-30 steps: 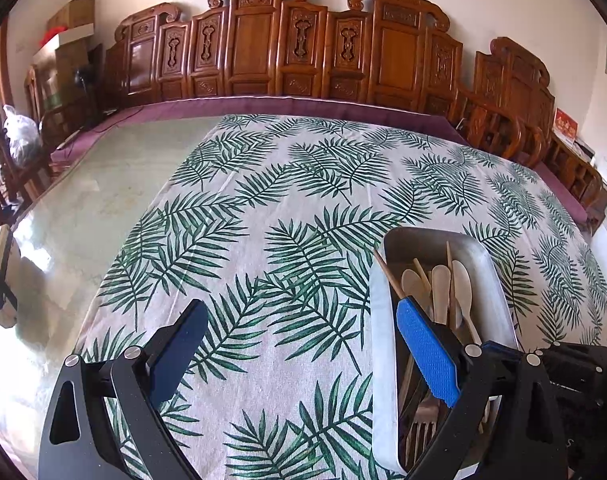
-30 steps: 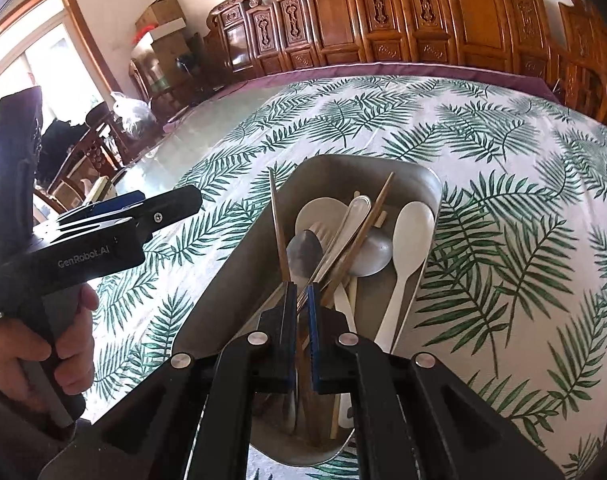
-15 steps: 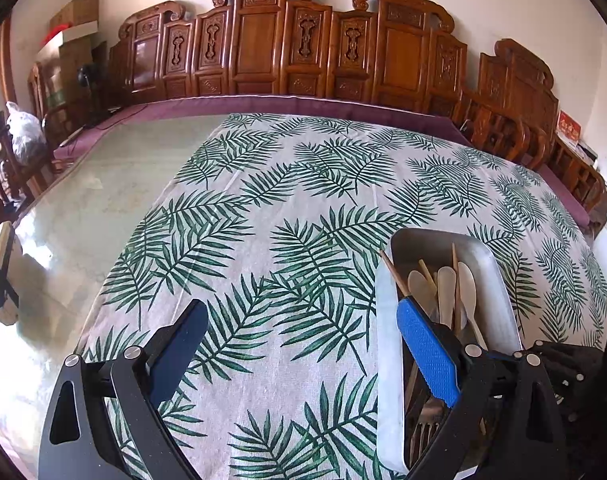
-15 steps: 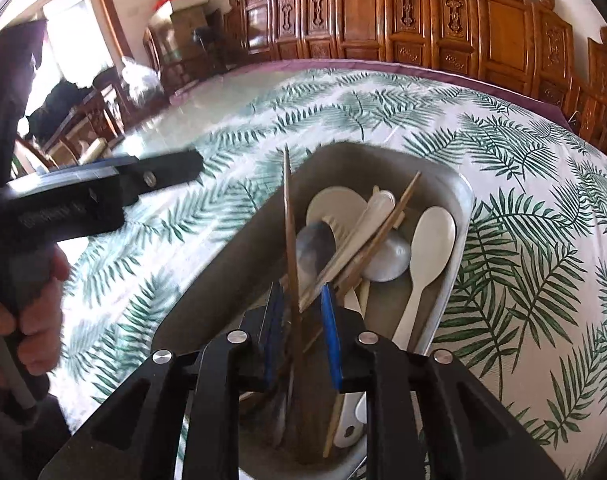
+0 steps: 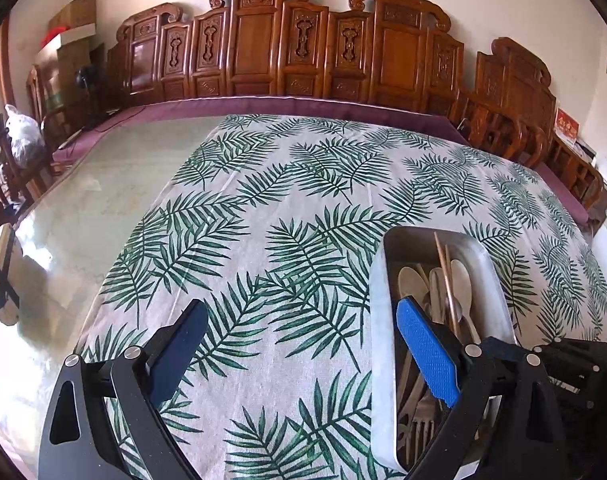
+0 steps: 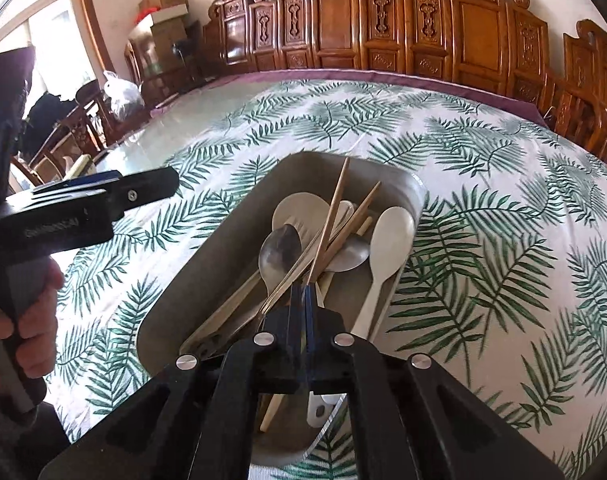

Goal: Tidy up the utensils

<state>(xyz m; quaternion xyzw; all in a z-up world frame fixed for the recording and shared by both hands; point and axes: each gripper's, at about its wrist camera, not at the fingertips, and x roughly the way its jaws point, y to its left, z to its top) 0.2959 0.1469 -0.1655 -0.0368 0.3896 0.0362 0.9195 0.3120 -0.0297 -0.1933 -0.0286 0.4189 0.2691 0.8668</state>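
Holding one wooden chopstick (image 6: 330,224) pinched near its lower end, the right gripper (image 6: 304,304) has its fingers closed down to a sliver over the near part of the tray

Item: chopstick, thin, brown, slanting up and away from the fingers, its far tip raised over the tray's far end

Item: metal tray (image 6: 207,264), rectangular with rounded corners, standing on the leaf-print cloth at the right side of the table (image 5: 103,208); all utensils lie jumbled inside it

Contents of tray: second wooden chopstick (image 6: 357,216) lying across the heap just right of the held one; steel spoon (image 6: 281,252), bowl up, left of centre; pale broad spoon (image 6: 299,210) behind it; white spoon (image 6: 387,252) along the right wall, handle toward the near end; fork (image 5: 421,426) at the near end, tines toward the left wrist camera; further handles beneath, not separable

Item: left gripper (image 5: 303,354), fingers spread wide with nothing between them, hovering over bare cloth just left of the tray; its right blue pad overlaps the tray's left rim in view, contact not determinable; a hand grips its handle

Surroundings: tablecloth (image 5: 287,216), white with green fern leaves; glossy pale tabletop to its left; carved wooden chairs (image 5: 263,40) ranged along the far edge
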